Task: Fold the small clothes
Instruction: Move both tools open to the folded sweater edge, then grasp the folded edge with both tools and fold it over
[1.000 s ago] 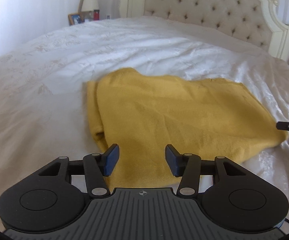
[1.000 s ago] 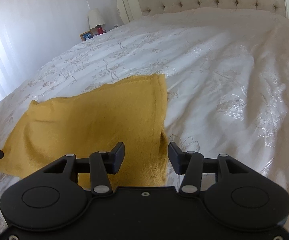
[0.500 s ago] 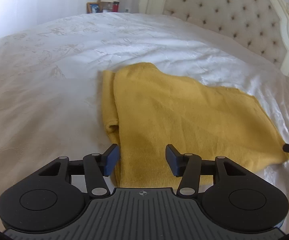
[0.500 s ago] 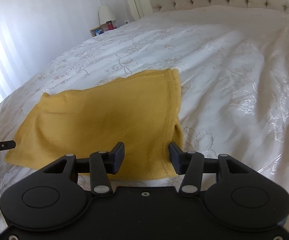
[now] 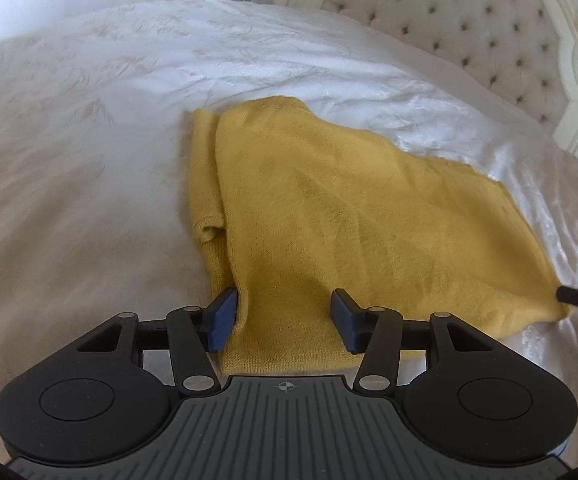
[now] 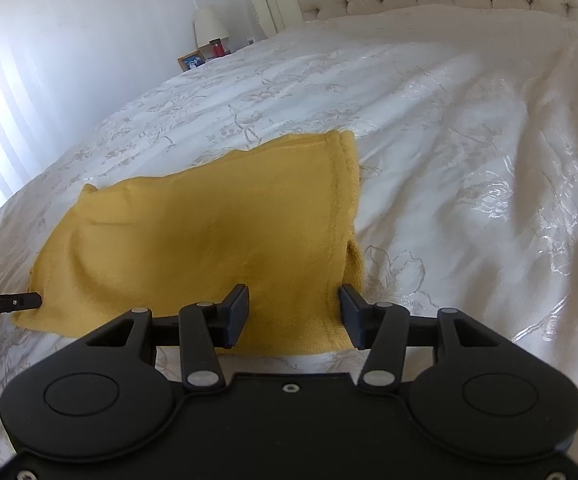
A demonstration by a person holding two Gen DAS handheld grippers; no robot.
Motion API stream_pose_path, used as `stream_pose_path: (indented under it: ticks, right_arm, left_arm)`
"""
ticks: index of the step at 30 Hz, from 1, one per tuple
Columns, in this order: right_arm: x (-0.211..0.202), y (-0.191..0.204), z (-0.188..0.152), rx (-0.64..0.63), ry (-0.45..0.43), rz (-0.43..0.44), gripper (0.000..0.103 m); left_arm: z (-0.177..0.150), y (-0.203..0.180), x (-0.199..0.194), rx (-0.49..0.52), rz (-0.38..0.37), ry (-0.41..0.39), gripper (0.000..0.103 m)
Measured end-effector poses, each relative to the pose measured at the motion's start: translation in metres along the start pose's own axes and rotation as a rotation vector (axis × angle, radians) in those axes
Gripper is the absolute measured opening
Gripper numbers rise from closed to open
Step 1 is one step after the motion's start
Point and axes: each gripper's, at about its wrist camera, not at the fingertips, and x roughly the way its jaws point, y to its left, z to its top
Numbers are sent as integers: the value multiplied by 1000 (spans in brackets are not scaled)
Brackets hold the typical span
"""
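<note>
The yellow knit garment (image 5: 349, 216) lies flat on the bed (image 5: 69, 160), already folded over. Its near left corner sits between the left gripper (image 5: 283, 320) fingers and its near right corner between the right gripper (image 6: 293, 316) fingers; both pairs stand half open and empty, likely poised to pinch for another fold.

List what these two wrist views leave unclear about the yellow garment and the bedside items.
- Yellow garment, left wrist view: near edge hidden behind the left gripper; what sort of garment it is cannot be told while folded.
- Same garment, right wrist view: part of the near hem hidden behind the right gripper.
- Picture frame and red item by the lamp: too small to identify.
- Whether either gripper touches the cloth: unclear.
</note>
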Motion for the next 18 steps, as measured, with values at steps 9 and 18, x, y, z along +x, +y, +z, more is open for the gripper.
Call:
stream_pose_path:
  ticks: [9,18]
  right_arm:
    - [3,0,-1,-5,13,6,58]
    - [5,0,7,-64,78,-73,11]
  left_arm:
    - [5,-6,-6,62,-45,18,7]
    - [6,29,-16,80,-38,128,3]
